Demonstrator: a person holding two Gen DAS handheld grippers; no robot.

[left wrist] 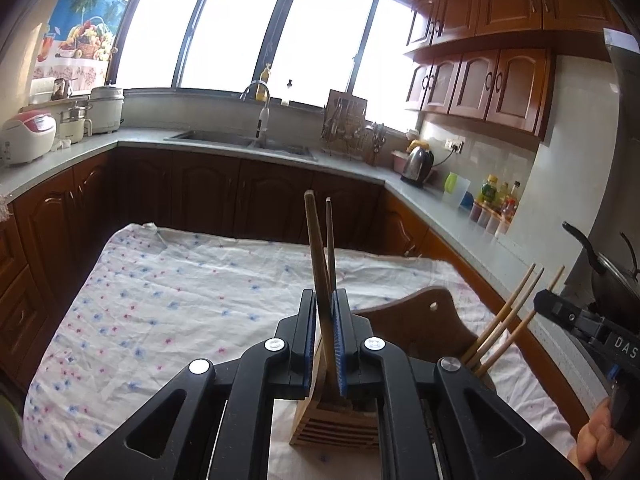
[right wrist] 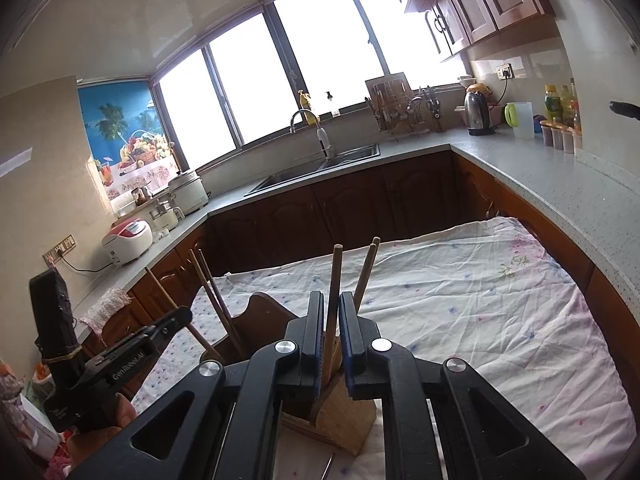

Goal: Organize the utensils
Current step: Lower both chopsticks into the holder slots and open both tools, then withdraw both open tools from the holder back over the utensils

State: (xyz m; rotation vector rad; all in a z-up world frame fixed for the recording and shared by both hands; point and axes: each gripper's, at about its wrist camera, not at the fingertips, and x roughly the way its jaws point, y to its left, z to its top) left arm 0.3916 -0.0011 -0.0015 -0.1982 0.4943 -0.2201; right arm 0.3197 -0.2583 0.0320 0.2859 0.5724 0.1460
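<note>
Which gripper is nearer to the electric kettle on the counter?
The right, as far as these views show. The kettle stands on the right-hand counter. The right gripper hangs over the wooden holder on that side; the left gripper is beside it, further left.

We've got our left gripper [left wrist: 323,316] pointing forward with the jaws pinched nearly together, just a thin gap between the blue pads [left wrist: 340,340]; our right gripper [right wrist: 331,322] sits much the same, jaws close with a narrow slot; our right hand [left wrist: 600,444] shows at the edge, wrapped round its handle.
</note>
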